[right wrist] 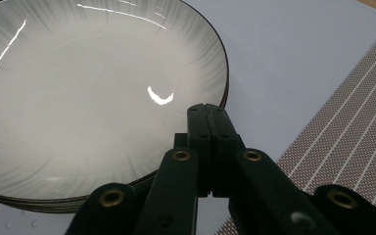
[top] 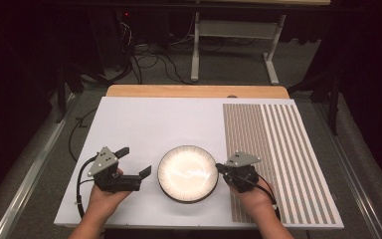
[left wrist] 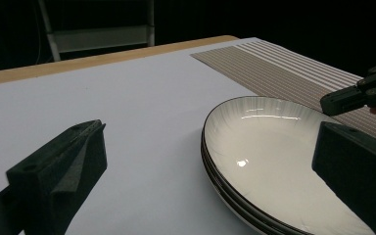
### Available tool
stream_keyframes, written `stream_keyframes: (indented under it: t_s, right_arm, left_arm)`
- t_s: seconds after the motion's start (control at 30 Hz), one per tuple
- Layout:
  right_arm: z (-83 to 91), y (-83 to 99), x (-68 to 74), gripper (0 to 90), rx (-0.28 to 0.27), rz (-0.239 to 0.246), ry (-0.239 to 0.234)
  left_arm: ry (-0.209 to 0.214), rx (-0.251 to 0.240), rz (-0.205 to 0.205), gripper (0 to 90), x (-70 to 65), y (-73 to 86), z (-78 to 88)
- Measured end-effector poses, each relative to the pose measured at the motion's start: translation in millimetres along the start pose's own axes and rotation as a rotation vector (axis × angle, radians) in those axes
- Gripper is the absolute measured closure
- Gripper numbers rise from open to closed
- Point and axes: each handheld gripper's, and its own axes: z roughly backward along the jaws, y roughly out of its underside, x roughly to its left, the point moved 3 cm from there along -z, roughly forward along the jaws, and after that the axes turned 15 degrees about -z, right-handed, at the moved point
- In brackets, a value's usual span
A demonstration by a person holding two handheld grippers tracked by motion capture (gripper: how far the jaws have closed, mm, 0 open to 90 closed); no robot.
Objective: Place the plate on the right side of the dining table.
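A stack of shallow white plates (top: 187,173) with thin dark rims sits near the front middle of the white board. In the left gripper view the plates (left wrist: 274,161) lie ahead and to the right. My left gripper (top: 135,161) is on the board just left of the stack, its jaws wide open with nothing between them (left wrist: 208,166). My right gripper (top: 220,168) is at the stack's right edge. Its jaws are pressed together, with the tips (right wrist: 206,110) over the rim of the top plate (right wrist: 93,98). It also shows from the left gripper view as the right gripper (left wrist: 352,95).
A white board (top: 144,124) covers most of the table. A brown striped mat (top: 273,149) lies along its right side, close to my right hand. The wooden table edge (top: 194,91) runs along the back. Cables and a white desk frame (top: 234,35) stand on the floor beyond.
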Motion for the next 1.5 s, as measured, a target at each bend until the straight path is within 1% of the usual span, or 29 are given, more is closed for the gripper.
stream_keyframes:
  t_s: [0.27, 0.33, 0.37, 0.47, 0.53, 0.6, 0.67, 0.7, 0.73, 0.77, 0.8, 0.83, 0.87, 0.9, 0.93, 0.97, 1.0, 1.03, 1.07, 1.17, 1.33, 1.37, 1.4, 1.43, 1.47, 1.5]
  right_arm:
    - [-0.7, 0.5, 0.9, 90.0, 0.007, 0.001, -0.005]
    - [-1.7, 0.5, 1.3, 90.0, 0.004, 0.002, -0.013]
    - [-1.6, 0.7, 2.1, 90.0, 0.013, -0.001, -0.016]
    - [-4.0, 1.1, 5.0, 90.0, 0.015, 0.011, -0.023]
    - [-5.3, 1.3, 7.2, 90.0, 0.022, 0.009, -0.033]
    - [-9.3, 2.0, 12.6, 90.0, 0.032, 0.023, -0.055]
    - [-10.7, 2.2, 15.1, 90.0, 0.041, 0.03, -0.062]
    - [-13.4, 2.6, 19.6, 90.0, 0.044, 0.043, -0.056]
    - [-13.4, 2.6, 19.6, 90.0, 0.044, 0.043, -0.056]
    - [-15.1, 2.7, 21.7, 90.0, 0.052, 0.037, -0.078]
    - [-16.5, 3.1, 23.7, 90.0, 0.054, 0.031, -0.09]
    - [-17.8, 3.5, 26.2, 90.0, 0.06, 0.042, -0.091]
    - [-17.8, 3.5, 26.2, 90.0, 0.06, 0.042, -0.091]
    - [-20.7, 4.1, 32.6, 90.0, 0.065, 0.064, -0.097]
    - [-20.7, 4.1, 32.6, 90.0, 0.065, 0.064, -0.097]
    - [-22.3, 4.1, 35.7, 90.0, 0.067, 0.074, -0.103]
    - [-22.7, 4.4, 38.5, 90.0, 0.083, 0.081, -0.102]
    - [-25.6, 4.5, 43.6, 90.0, 0.082, 0.095, -0.109]
    - [-25.6, 4.5, 43.6, 90.0, 0.082, 0.095, -0.109]
    - [-28.4, 4.6, 48.4, 90.0, 0.084, 0.117, -0.114]
    - [-30.2, 4.9, 52.7, 90.0, 0.087, 0.131, -0.117]
    - [-29.9, 5.0, 52.5, 90.0, 0.091, 0.127, -0.119]
    - [-29.9, 5.0, 52.5, 90.0, 0.091, 0.127, -0.119]
    - [-30.0, 5.0, 52.6, 90.0, 0.089, 0.129, -0.118]
    - [-30.0, 5.0, 52.6, 90.0, 0.089, 0.129, -0.118]
    - [-29.9, 5.0, 52.5, 90.0, 0.09, 0.129, -0.118]
  left_arm:
    - [0.002, 0.002, 0.0, 0.2, 0.0, 0.2, -0.7]
    - [0.003, 0.004, -0.001, 0.2, -0.2, 0.4, -1.0]
    - [0.003, 0.005, -0.002, 0.2, -0.3, 0.4, -1.1]
    - [0.003, 0.004, 0.0, 0.2, -0.2, 0.4, -1.0]
    - [0.003, 0.003, 0.001, 0.2, 0.1, 0.5, -0.8]
    - [0.004, 0.004, 0.002, 0.2, 0.4, 0.6, -0.7]
    - [0.004, 0.004, 0.002, 0.2, 0.4, 0.7, -0.6]
    - [0.004, 0.003, 0.002, 0.2, 0.5, 0.6, -0.5]
    - [0.004, 0.003, 0.003, 0.2, 0.5, 0.6, -0.4]
    - [0.004, 0.004, 0.003, 0.2, 0.6, 0.7, -0.4]
    - [0.004, 0.004, 0.003, 0.2, 0.6, 0.7, -0.4]
    - [0.005, 0.006, 0.003, 0.2, 0.6, 0.8, -0.3]
    - [0.005, 0.006, 0.003, 0.2, 0.6, 0.8, -0.3]
    - [0.006, 0.006, 0.004, 0.3, 0.4, 0.7, -0.4]
    - [0.006, 0.006, 0.004, 0.2, 0.4, 0.7, -0.4]
    - [0.008, 0.005, 0.005, 0.2, 0.2, 0.7, -0.4]
    - [0.01, 0.005, 0.006, 0.3, 0.0, 0.6, -0.5]
    - [0.01, 0.004, 0.007, 0.3, -0.2, 0.6, -0.6]
    - [0.011, 0.004, 0.008, 0.3, -0.3, 0.6, -0.7]
    - [0.019, 0.009, 0.014, 0.3, -0.4, 1.3, -1.2]
    - [0.031, 0.019, 0.026, 0.4, -1.6, 2.6, -3.3]
    - [0.04, 0.024, 0.038, 0.7, -2.3, 3.4, -4.9]
    - [0.04, 0.024, 0.038, 0.9, -2.3, 3.4, -4.9]
    - [0.051, 0.032, 0.053, 1.1, -3.4, 4.3, -6.9]
    - [0.051, 0.032, 0.053, 1.6, -3.4, 4.3, -6.9]
    - [0.061, 0.043, 0.066, 2.0, -4.9, 5.3, -9.3]
